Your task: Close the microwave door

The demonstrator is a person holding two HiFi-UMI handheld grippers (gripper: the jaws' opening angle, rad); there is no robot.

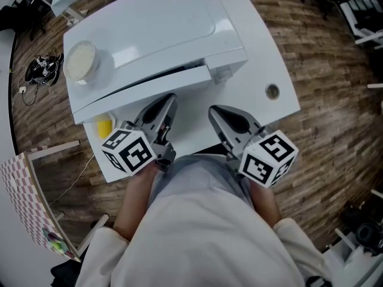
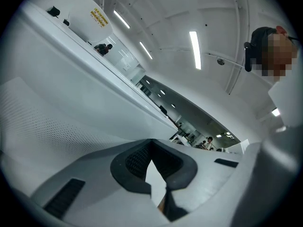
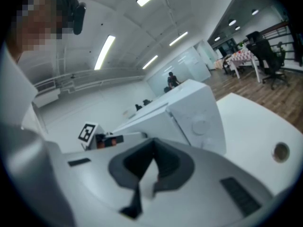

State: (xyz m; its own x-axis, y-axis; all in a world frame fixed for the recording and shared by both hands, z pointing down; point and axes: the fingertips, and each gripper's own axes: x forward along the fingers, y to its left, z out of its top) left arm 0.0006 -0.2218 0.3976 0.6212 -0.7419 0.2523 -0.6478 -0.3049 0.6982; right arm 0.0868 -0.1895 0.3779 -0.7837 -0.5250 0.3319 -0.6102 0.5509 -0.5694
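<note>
The white microwave (image 1: 149, 28) stands on a white table (image 1: 263, 58), seen from above. Its door (image 1: 143, 88) looks slightly ajar, with a dark gap along its top edge that widens to the right. My left gripper (image 1: 170, 99) and right gripper (image 1: 214, 110) are held side by side close to my body, just short of the door, both shut and holding nothing. In the left gripper view the door's dotted panel (image 2: 42, 126) fills the left side beyond the left gripper (image 2: 151, 142). Past the right gripper (image 3: 152, 143), the right gripper view shows the microwave (image 3: 189, 112) with its knob (image 3: 201, 126).
A round cream-coloured disc (image 1: 79, 60) lies on top of the microwave. A yellow object (image 1: 103, 126) sits on the table by the door's left end. The table has a cable hole (image 1: 272, 91). Cables (image 1: 42, 67) lie on the wooden floor, left.
</note>
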